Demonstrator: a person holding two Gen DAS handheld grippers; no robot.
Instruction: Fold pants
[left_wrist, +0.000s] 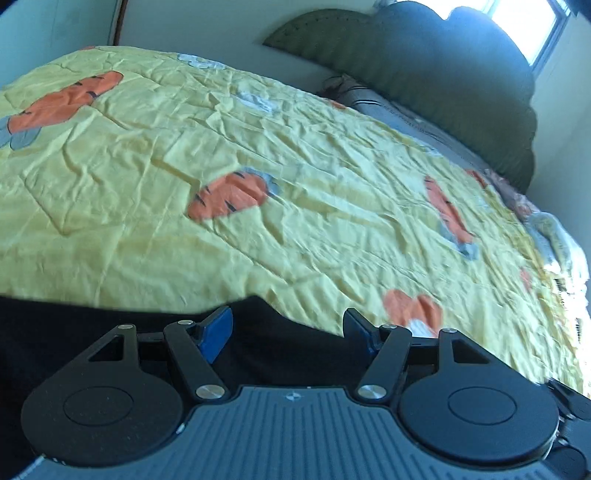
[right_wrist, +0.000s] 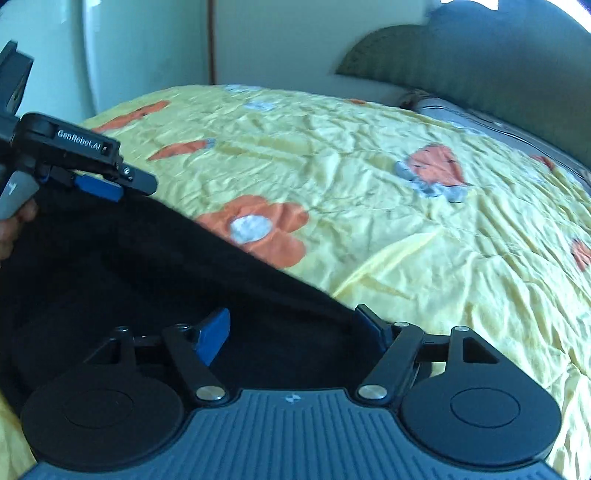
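Black pants (right_wrist: 147, 295) on yellow bedspread (right_wrist: 406, 258); left gripper (left_wrist: 288, 332) and right gripper (right_wrist: 293, 332) spread wide, pants at 6 o'clock.

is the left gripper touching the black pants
Cannot tell: in the right wrist view the left gripper meets the pants edge, but blur hides any contact or gap.

Both wrist fisheyes look low and close across the yellow carrot-print quilt (left_wrist: 258, 147) toward the green headboard (left_wrist: 424, 66), sharing black pants (right_wrist: 129, 277) in the foreground, the right view catching the left gripper (right_wrist: 99, 186) at its left edge.
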